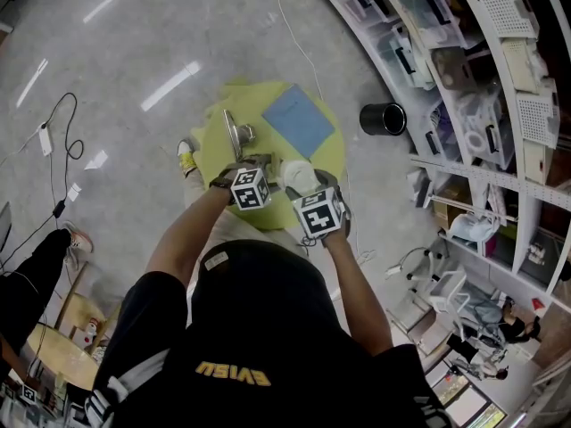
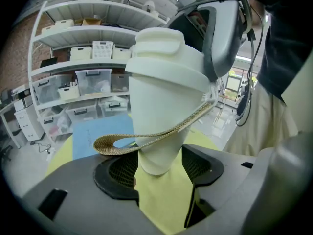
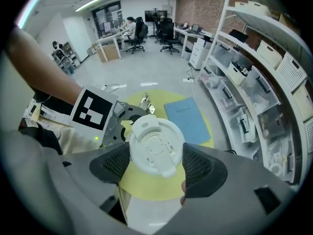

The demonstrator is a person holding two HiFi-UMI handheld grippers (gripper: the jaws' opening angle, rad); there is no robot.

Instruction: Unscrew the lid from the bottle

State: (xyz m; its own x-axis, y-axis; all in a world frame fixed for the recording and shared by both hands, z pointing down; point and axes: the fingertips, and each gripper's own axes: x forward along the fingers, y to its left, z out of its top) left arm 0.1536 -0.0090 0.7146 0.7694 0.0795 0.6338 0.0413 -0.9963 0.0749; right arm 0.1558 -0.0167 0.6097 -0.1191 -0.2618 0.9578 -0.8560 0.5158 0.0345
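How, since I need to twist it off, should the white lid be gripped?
Take the lid by its round outer rim, coming down from above with the jaws on opposite sides. The rim is circular; the top carries a raised flip tab. The left gripper clamps the narrow base of the bottle, leaving the top free.

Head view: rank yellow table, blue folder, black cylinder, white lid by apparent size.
1. yellow table
2. blue folder
3. black cylinder and white lid: look alike; the cylinder sits farther away on the floor, so unranked.

A round yellow worktop point(image 1: 207, 141) fills mid-frame. On it, a blue folder point(image 1: 298, 120) lies upper right. A metal handle point(image 1: 234, 135) lies left
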